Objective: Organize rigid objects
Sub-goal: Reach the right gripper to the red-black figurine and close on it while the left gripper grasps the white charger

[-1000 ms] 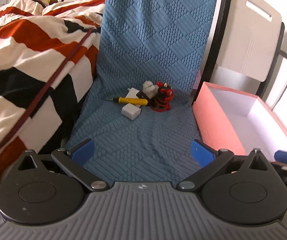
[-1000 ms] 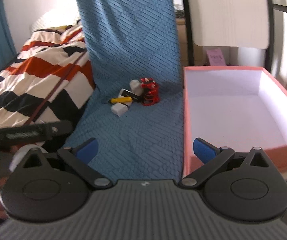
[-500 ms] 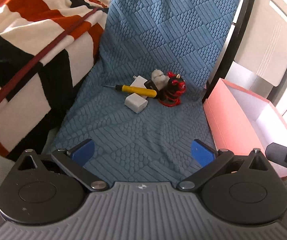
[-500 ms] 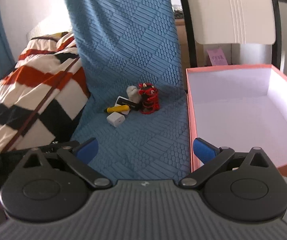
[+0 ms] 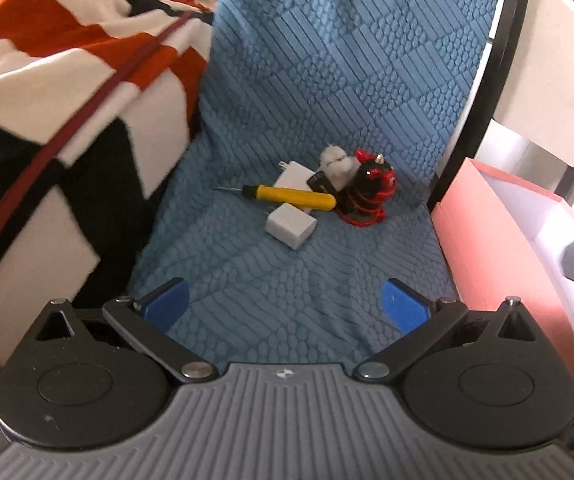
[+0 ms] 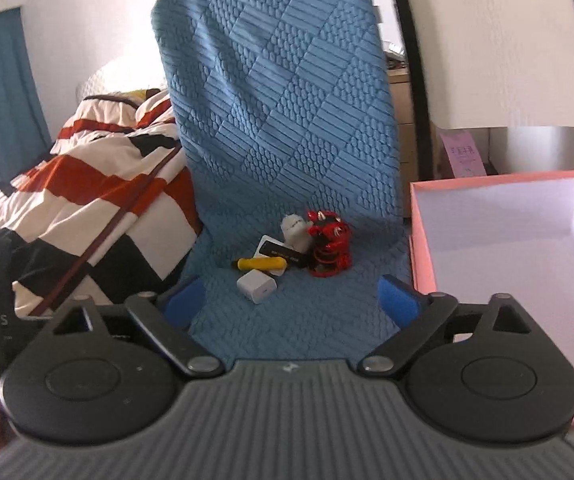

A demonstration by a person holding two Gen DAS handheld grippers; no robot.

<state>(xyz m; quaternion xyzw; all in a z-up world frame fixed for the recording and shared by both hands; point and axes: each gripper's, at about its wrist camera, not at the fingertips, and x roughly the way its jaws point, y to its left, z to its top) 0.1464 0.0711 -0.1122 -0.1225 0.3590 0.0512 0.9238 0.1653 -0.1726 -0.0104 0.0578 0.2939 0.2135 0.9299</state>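
Hovering short of the screwdriver [image 5: 287,196] — left gripper [image 5: 285,304], right gripper [image 6: 291,300], both spread, empty.

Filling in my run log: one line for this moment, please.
left gripper open, empty | right gripper open, empty | yellow-handled screwdriver on blue quilted cover | pink cardboard box empty

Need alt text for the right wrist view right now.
The open right gripper faces a small pile on a blue quilted cover: yellow screwdriver, white charger, red figurine. An empty pink box sits right.
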